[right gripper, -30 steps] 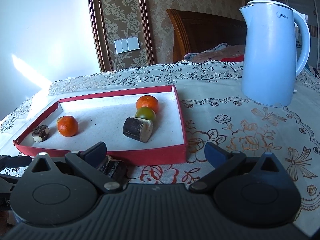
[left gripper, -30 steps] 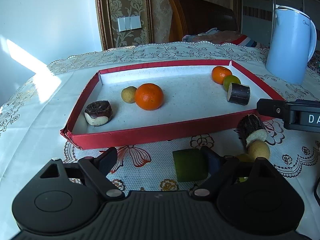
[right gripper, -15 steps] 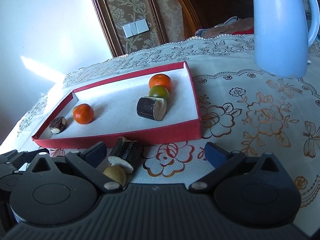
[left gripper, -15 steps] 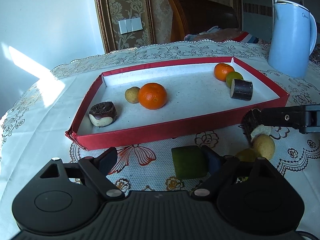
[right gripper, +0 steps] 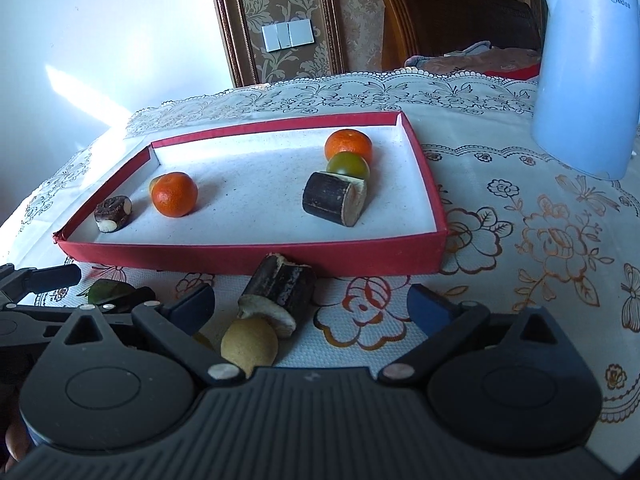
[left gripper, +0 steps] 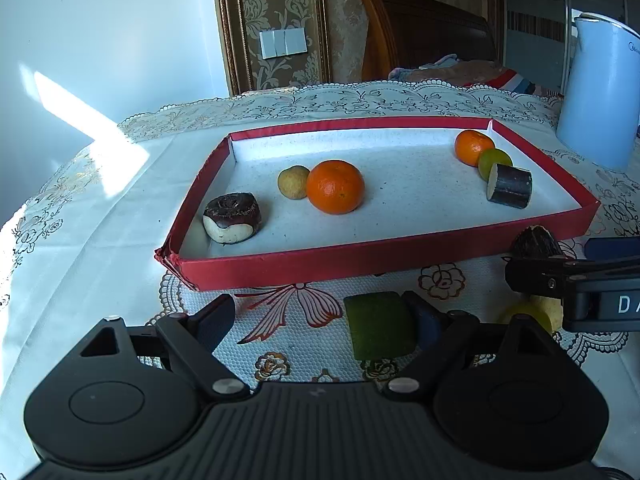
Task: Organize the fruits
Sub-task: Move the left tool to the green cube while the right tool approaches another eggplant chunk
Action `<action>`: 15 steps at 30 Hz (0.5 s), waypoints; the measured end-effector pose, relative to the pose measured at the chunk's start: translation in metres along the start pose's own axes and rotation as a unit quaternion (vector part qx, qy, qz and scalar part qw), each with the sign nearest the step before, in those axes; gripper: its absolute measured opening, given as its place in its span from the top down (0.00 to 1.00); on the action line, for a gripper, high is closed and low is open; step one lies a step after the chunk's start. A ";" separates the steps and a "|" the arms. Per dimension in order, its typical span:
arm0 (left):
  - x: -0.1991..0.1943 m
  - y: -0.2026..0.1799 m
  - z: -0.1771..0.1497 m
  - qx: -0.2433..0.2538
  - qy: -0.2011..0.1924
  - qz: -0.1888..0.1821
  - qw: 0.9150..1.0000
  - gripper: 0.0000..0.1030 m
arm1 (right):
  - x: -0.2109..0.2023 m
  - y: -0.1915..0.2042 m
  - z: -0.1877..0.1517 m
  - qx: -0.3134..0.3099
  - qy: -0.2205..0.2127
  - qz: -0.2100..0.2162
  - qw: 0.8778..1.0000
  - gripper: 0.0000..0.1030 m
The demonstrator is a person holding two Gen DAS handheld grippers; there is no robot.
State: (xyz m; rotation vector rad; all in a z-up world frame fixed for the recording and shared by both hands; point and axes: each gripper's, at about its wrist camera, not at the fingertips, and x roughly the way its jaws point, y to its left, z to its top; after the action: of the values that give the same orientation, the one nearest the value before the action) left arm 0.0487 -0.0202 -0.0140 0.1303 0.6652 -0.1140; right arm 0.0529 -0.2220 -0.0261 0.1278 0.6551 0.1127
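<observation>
Five pieces are already lying in the red tray (right gripper: 248, 258): from its left corner, a dark water chestnut (right gripper: 113, 213), a small yellow fruit (left gripper: 294, 182) touching a big orange (right gripper: 175, 193), then near the right wall a second orange (right gripper: 348, 145), a green citrus (right gripper: 347, 166) and a dark cane stub (right gripper: 334, 199).

Outside, along the tray's front edge on the tablecloth (right gripper: 520, 240), more is waiting. Your left gripper (left gripper: 316, 316) is hanging with fingers spread wide, a green slab (left gripper: 378, 326) resting against the inner face of its right-side finger, not pinched.

Your right gripper (right gripper: 308, 304) is starting to close, jaws wide apart, nothing pressed yet. A second cane stub (right gripper: 282, 286) is lying between them, nearer the left-side finger, touching a yellow fruit (right gripper: 250, 346) at its cut end.

You are probably going for that stub. Try centring it between the pads before closing, or the left finger may nudge it into the yellow fruit and roll both.
</observation>
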 end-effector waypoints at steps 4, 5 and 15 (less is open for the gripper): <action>0.000 0.000 0.000 -0.001 0.000 0.000 1.000 0.12 | 0.001 0.002 -0.001 -0.005 -0.001 -0.005 1.000 0.10; 0.000 0.000 0.000 -0.001 0.001 -0.001 1.000 0.12 | 0.000 0.000 0.000 0.001 -0.003 -0.004 1.000 0.11; 0.000 0.001 0.000 -0.005 0.002 -0.005 1.000 0.12 | 0.001 0.003 0.000 -0.011 -0.006 -0.017 1.000 0.19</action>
State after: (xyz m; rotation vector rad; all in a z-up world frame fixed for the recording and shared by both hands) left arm 0.0491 -0.0188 -0.0137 0.1177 0.6699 -0.1190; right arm 0.0537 -0.2187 -0.0266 0.0956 0.6435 0.0872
